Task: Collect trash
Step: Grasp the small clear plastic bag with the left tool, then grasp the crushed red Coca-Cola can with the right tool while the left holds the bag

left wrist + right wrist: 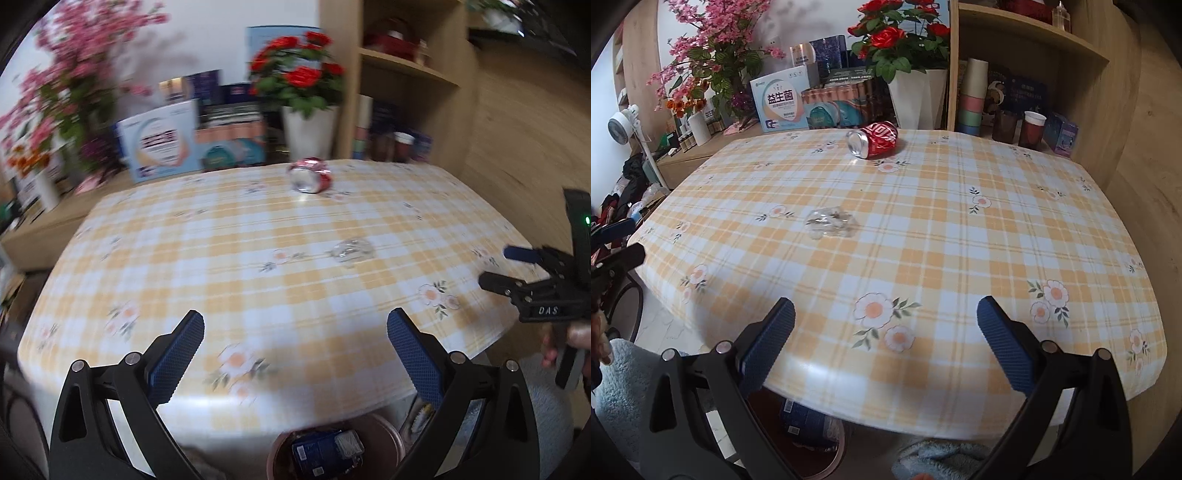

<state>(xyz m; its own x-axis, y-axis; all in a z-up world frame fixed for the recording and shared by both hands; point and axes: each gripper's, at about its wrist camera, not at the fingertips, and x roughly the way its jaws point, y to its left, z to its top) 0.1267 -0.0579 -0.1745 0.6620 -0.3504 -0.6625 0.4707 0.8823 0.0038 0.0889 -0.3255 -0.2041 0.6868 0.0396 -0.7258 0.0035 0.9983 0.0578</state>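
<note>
Table [960, 240] with yellow plaid floral cloth fills both views, shelf and flower pots behind it. Below the near edge sits a round bin [388, 435] on the floor, already holding a blue packet [325, 452]. Two pieces of trash are left on the cloth: a red can [875, 139] lying on its side near the far edge, and a crumpled clear plastic wrapper [831, 222] nearer the middle, well apart from the can. Left gripper [295, 343] hovers over the near edge, jaws spread wide, nothing between them. Right gripper [885, 332] is the same: jaws wide apart, empty, over the near edge.

Step, as I judge it: between pickups, with neither piece reached. The next move likely calls for reaching forward to the wrapper, the closer item, lowering the pads to the cloth either side of it and closing gently, since thin plastic may slip or snag the cloth. The can needs a longer reach and may roll.
</note>
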